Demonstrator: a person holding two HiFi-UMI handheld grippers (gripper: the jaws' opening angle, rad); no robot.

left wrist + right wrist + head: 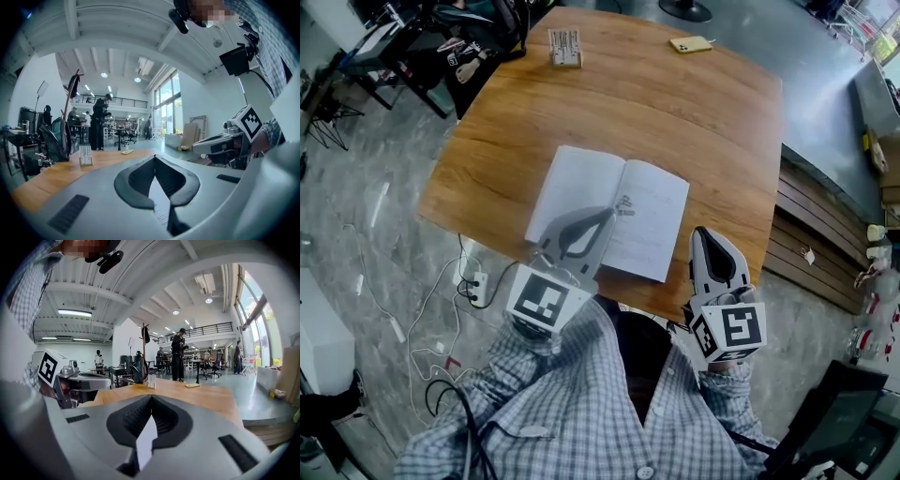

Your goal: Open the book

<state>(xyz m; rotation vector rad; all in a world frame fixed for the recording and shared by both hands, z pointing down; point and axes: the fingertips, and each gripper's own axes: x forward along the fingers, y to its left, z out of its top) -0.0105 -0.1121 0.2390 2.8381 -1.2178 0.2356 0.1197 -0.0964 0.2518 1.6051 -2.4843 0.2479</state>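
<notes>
The book (572, 187) already lies open on the surface (694, 112). Left gripper (612, 210) at its 6 o'clock, right gripper (703, 234) at 4 o'clock: fingers closed, empty. Retreat without brushing pages.

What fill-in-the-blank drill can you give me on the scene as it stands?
The book lies ___ on the wooden table.
The left gripper and the right gripper both have their jaws ___.
The phone near the table's far edge is ___ in colour.
Missing words: open; shut; yellow.
</notes>
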